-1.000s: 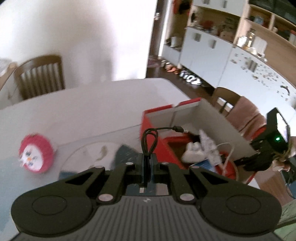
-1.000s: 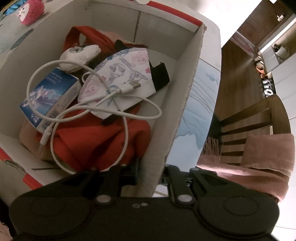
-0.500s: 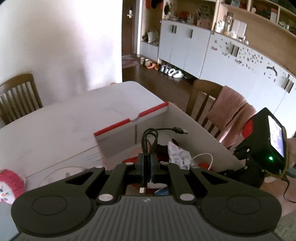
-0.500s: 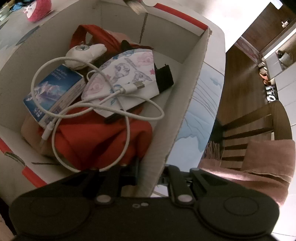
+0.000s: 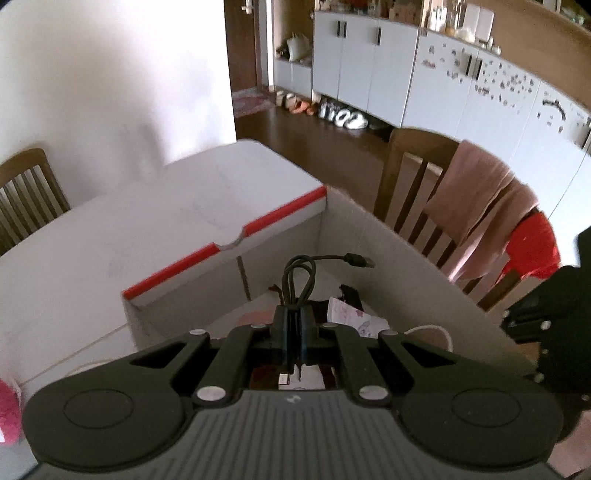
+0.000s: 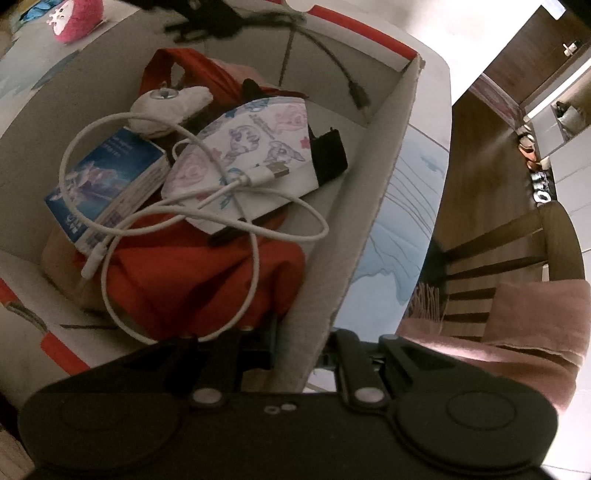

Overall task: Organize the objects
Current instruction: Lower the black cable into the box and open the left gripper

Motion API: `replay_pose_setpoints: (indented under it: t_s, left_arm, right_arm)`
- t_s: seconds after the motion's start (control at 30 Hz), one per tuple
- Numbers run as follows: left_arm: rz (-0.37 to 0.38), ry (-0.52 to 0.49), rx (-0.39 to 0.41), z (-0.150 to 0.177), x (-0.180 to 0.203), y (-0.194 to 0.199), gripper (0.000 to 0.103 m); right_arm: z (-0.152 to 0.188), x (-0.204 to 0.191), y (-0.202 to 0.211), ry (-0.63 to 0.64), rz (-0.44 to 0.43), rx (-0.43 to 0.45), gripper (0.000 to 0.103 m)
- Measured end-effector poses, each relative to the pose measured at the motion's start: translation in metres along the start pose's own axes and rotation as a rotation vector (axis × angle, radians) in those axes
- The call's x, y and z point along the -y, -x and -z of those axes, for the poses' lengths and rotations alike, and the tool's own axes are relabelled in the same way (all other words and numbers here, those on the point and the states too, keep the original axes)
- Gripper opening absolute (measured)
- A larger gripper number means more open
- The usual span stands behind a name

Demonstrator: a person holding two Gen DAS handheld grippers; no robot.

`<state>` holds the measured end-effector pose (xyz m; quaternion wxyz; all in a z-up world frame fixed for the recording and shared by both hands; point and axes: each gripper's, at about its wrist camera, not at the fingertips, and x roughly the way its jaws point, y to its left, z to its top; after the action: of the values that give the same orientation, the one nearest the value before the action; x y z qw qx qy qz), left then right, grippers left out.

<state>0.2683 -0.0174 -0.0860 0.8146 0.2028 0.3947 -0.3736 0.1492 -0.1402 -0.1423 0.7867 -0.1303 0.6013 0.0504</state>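
Clamping a looped black cable, the left hand-held gripper hangs over the box; right one pinches its wall.

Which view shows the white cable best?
The right wrist view: the white cable lies looped in full over the items in the box. The left wrist view shows only a short arc behind the left gripper.

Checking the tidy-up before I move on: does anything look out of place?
One pink plush toy still sits on the table, outside the box. Inside, the white cable sprawls loosely over everything.
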Motion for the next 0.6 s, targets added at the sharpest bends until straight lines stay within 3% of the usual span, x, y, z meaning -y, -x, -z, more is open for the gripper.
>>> replay_pose_setpoints:
  t_s: [0.3,0.6]
  left_arm:
    - [-0.041,-0.021,-0.101,-0.001,0.004,-0.038,0.005]
    - [-0.041,0.039,-0.206,-0.003,-0.010,-0.058,0.006]
  right_arm:
    - [0.000,0.001,-0.001,-0.005,-0.001,-0.003,0.011]
    - [0.000,0.001,0.000,-0.005,0.004,-0.003,0.011]
